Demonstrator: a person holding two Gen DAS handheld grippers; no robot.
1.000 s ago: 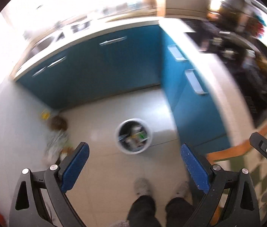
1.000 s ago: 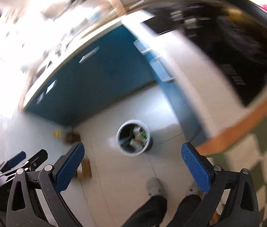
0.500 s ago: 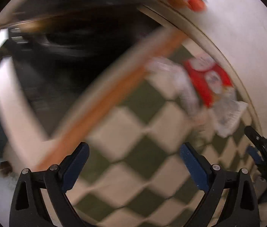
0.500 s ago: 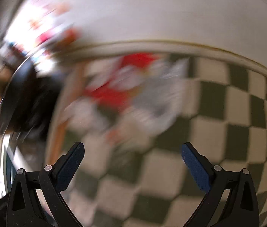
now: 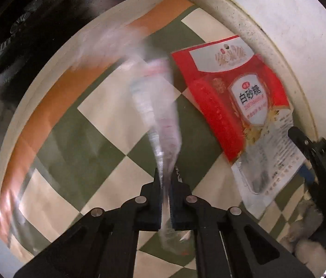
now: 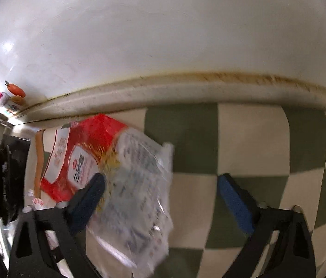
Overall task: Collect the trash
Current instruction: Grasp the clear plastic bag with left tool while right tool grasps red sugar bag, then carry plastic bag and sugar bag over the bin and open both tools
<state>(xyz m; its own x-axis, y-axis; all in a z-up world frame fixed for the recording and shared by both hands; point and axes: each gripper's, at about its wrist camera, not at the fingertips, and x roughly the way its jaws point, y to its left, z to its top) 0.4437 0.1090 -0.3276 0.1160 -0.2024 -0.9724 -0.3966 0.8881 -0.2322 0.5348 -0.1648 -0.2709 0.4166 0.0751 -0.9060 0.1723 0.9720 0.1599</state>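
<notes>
**Ana:** Left gripper [image 5: 166, 183] has its jaws clamped on a thin, clear plastic wrapper [image 5: 160, 115]; the film runs up from between the pads, blurred, above the checked cloth [image 5: 107, 115]. So one piece of trash looks caught, though nothing here shows it binned.

**Ben:** And the right gripper [image 6: 160, 185]?

**Ana:** Its jaws are closing. The red sugar bag [image 6: 107, 162] lies between them, its clear printed end nearest the camera, but the right pad is still apart from it and I can't tell whether the left pad touches. I'd call that one not yet gripped.

**Ben:** Where does the bag sit?

**Ana:** Flat on the cloth, close to the pale wall [image 6: 163, 34] and the grimy ledge [image 6: 186, 90] at its foot. In the left view the same bag [image 5: 232, 97] lies just right of the wrapper.

**Ben:** What's left, then?

**Ana:** My reading: finish the pinch on the bag, then take both pieces to a bin. No bin shows in either view.

**Ben:** Anything in the way?

**Ana:** Largest first: the wall and ledge leave little room behind the bag. A dark stove [image 5: 24, 23] edges the cloth beyond the orange border [image 5: 47, 106]. Small stickers [image 6: 14, 90] dot the wall, well clear. Something white and red [image 6: 36, 202] lies by the right gripper's left finger; I can't tell what.
</notes>
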